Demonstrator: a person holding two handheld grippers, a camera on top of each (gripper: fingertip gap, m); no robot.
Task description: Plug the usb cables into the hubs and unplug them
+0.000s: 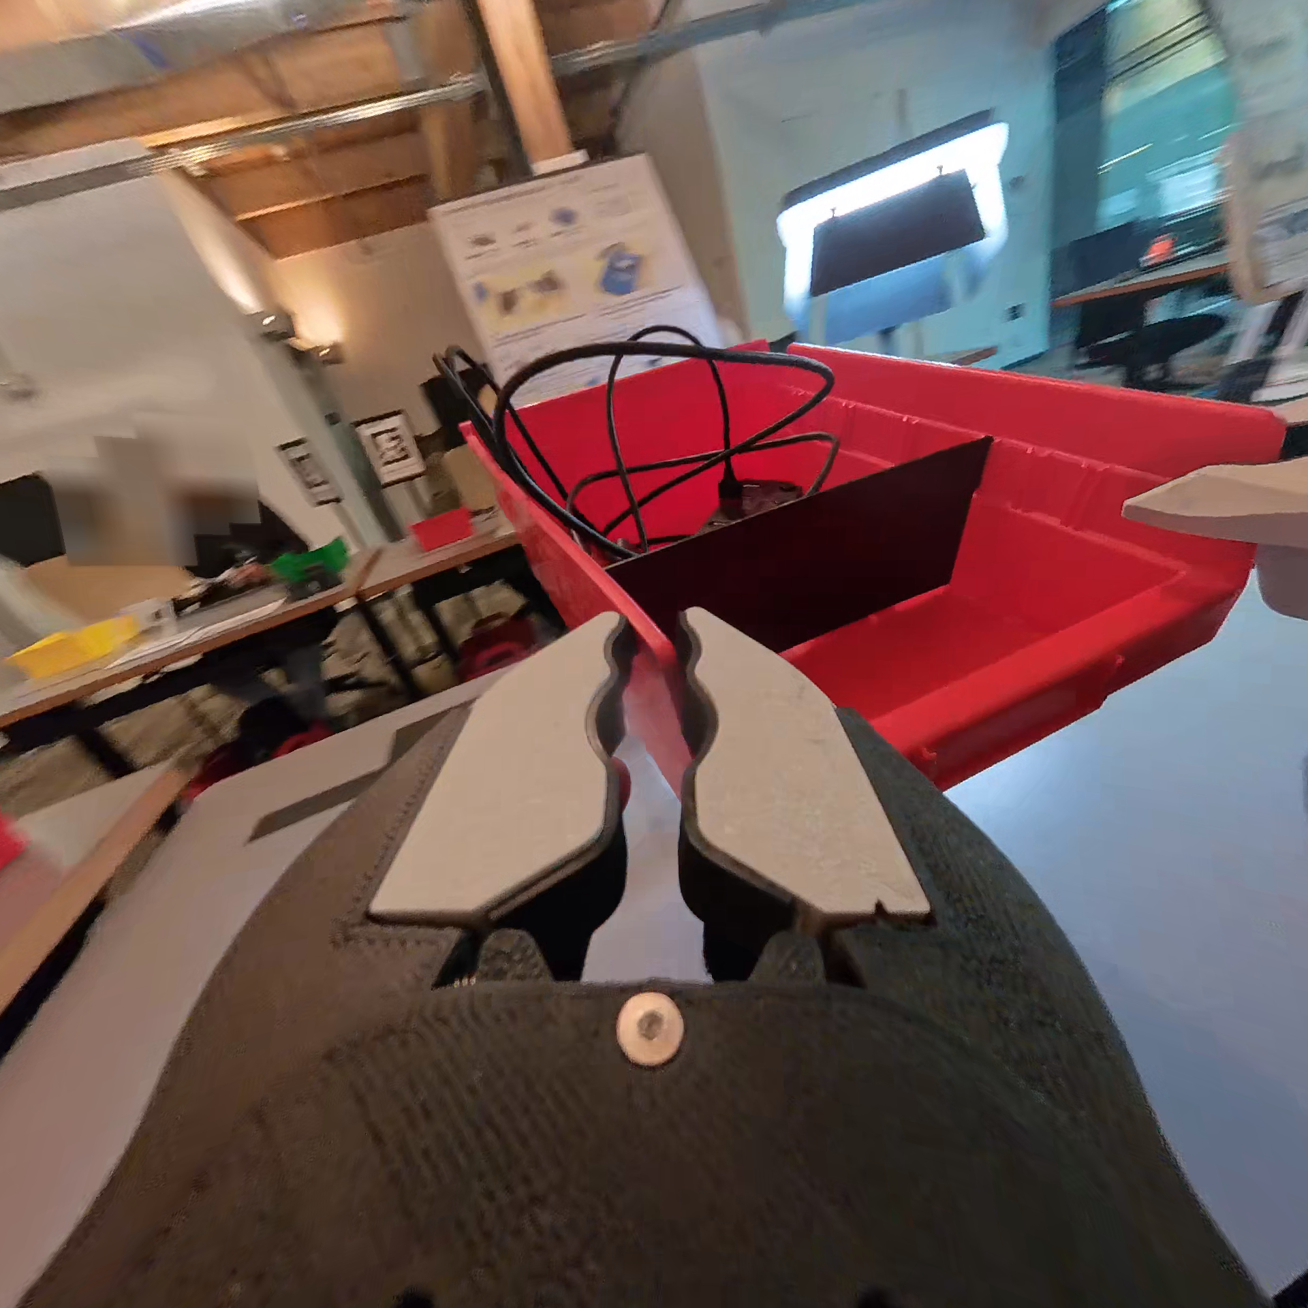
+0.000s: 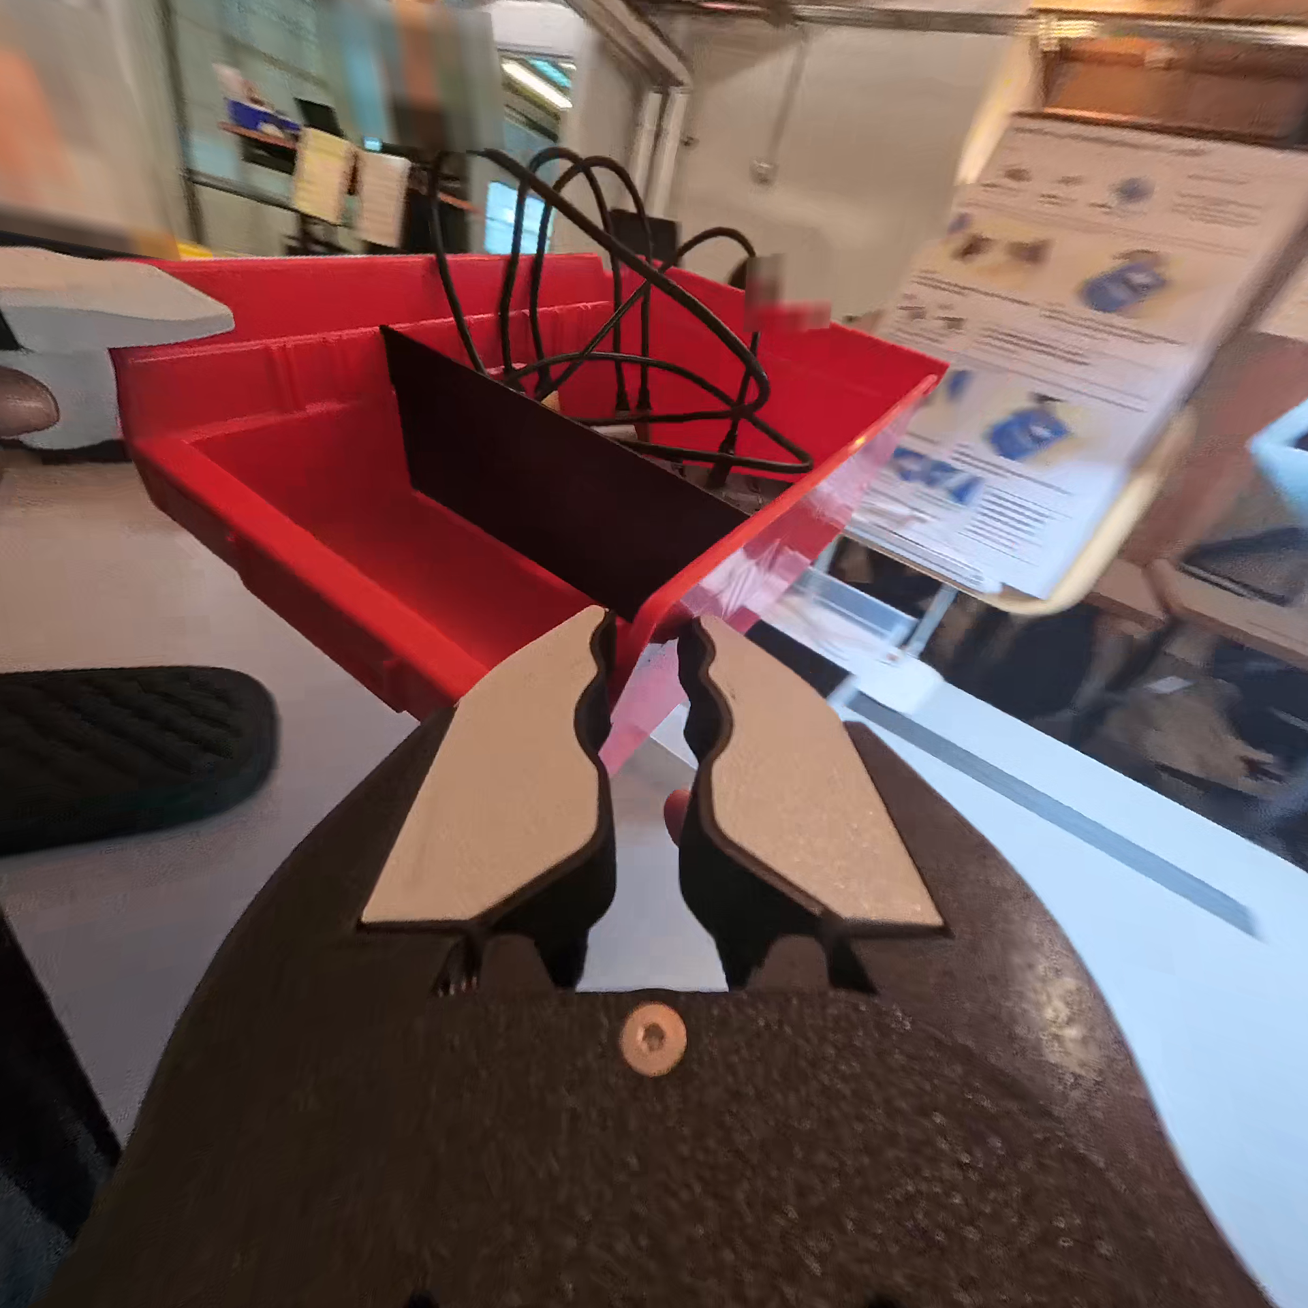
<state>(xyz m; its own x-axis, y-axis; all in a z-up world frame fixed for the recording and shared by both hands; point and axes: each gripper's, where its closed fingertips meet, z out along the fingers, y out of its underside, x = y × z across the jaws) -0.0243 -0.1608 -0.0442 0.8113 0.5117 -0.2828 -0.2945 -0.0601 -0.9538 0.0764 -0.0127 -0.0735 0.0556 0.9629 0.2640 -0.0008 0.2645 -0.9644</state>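
Observation:
A red plastic bin (image 1: 1026,601) with a black divider (image 1: 814,559) sits tilted over the white table. Its far compartment holds tangled black USB cables (image 1: 672,439) and a dark hub (image 1: 757,495), with one cable plugged in. My left gripper (image 1: 651,630) is shut on the bin's left side wall. My right gripper (image 2: 647,630) is shut on the bin's (image 2: 318,509) right side wall. In the right wrist view the cables (image 2: 623,318) loop above the divider (image 2: 552,509). Each view shows the other gripper at the opposite wall, the right (image 1: 1217,502) and the left (image 2: 106,304).
The white tabletop (image 1: 1168,920) lies under the bin. A poster on a stand (image 2: 1062,354) is close behind the bin's right side. A black textured pad (image 2: 106,750) lies on the table at the left. Other tables with yellow (image 1: 71,647) and green bins stand farther off.

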